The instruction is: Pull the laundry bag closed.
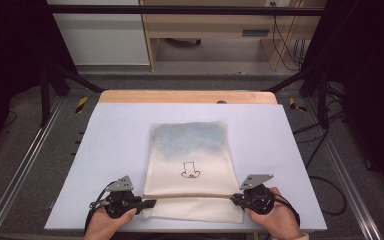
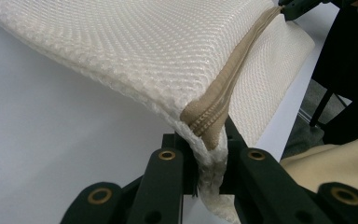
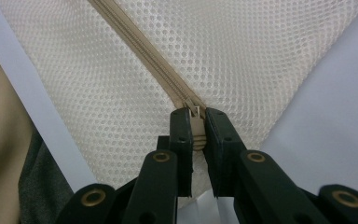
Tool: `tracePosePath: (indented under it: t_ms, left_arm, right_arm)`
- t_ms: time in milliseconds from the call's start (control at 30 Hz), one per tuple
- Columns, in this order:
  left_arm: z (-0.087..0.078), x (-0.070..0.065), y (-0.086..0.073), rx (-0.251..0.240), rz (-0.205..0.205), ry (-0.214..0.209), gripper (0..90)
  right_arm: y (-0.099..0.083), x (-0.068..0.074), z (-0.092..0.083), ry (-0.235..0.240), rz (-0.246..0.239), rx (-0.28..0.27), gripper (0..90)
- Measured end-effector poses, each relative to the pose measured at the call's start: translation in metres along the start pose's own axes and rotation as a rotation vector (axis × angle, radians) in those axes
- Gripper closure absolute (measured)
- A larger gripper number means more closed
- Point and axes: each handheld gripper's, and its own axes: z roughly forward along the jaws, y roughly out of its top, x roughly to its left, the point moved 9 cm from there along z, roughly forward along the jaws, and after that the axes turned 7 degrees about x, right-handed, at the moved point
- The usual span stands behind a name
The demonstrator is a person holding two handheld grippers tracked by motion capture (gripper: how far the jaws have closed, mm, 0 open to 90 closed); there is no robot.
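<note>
A cream mesh bag lies flat on the table, its tan zipper running across the near end.

Black two-jaw tool in each hand, brass-ringed screws, grey three-cornered plates, black cables

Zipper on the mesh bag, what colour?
Tan zipper on the cream mesh bag; clearest in right gripper view.

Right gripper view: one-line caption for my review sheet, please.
Right gripper with jaws shut on the zipper pull of a cream mesh bag on the pale table.
</note>
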Motion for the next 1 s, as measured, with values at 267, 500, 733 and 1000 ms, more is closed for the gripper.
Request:
tracePosePath:
  t_ms: [267,500,733,1000]
  left_arm:
    - [-0.0016,0.0005,0.0005,-0.002,0.002,0.006,82.8]
    - [-0.0011,0.0006,0.0002,-0.001,0.003,0.005,82.8]
    - [-0.0020,-0.0005,0.0002,-0.001,0.000,0.005,82.5]
    - [-0.0027,-0.0023,-0.0014,0.000,-0.011,0.007,78.4]
  right_arm:
    - [-0.0027,-0.0023,-0.0025,-0.004,0.010,-0.007,82.1]
    - [-0.0064,-0.0040,-0.0045,-0.004,0.025,-0.009,82.1]
    - [-0.0070,-0.0041,-0.0031,0.003,0.029,-0.012,82.1]
    - [-0.0070,-0.0032,-0.0013,0.004,0.032,-0.004,81.9]
